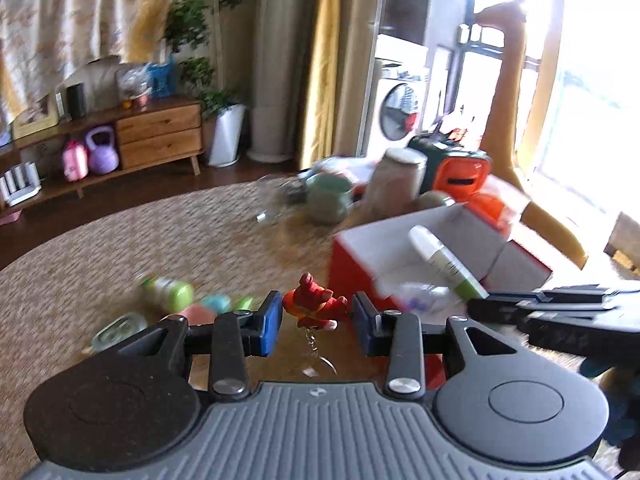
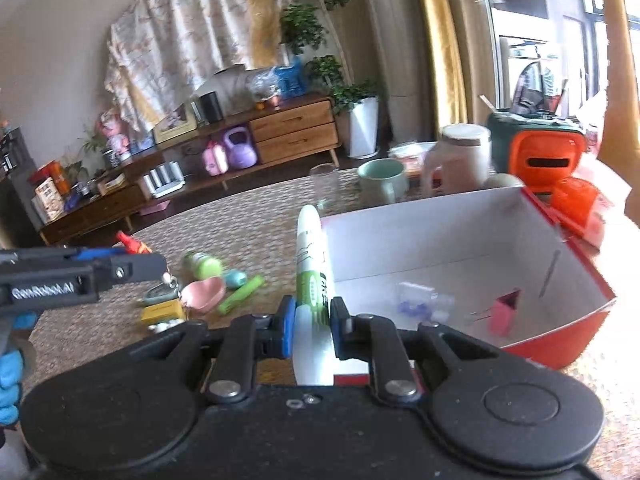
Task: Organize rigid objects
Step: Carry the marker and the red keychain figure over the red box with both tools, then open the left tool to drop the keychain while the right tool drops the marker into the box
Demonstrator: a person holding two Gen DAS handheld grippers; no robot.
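My left gripper (image 1: pixel 316 316) is shut on a small red figure keychain (image 1: pixel 314 306), lifted above the woven mat, with its chain and ring hanging below. In the right wrist view the left gripper (image 2: pixel 132 258) shows at far left with the red figure (image 2: pixel 130 242) at its tip. My right gripper (image 2: pixel 311 322) is shut on a white and green tube (image 2: pixel 310 276), held upright at the near left rim of the red box (image 2: pixel 440 240). The tube (image 1: pixel 444 260) also shows in the left wrist view over the box (image 1: pixel 400 248).
Small items lie on the mat: a green-capped bottle (image 2: pixel 202 264), a pink heart dish (image 2: pixel 204 294), a green marker (image 2: pixel 240 294), a yellow box (image 2: pixel 162 312). A glass (image 2: pixel 324 186), green mug (image 2: pixel 382 182), white jar (image 2: pixel 460 160) and orange bag (image 2: pixel 544 160) stand behind the box.
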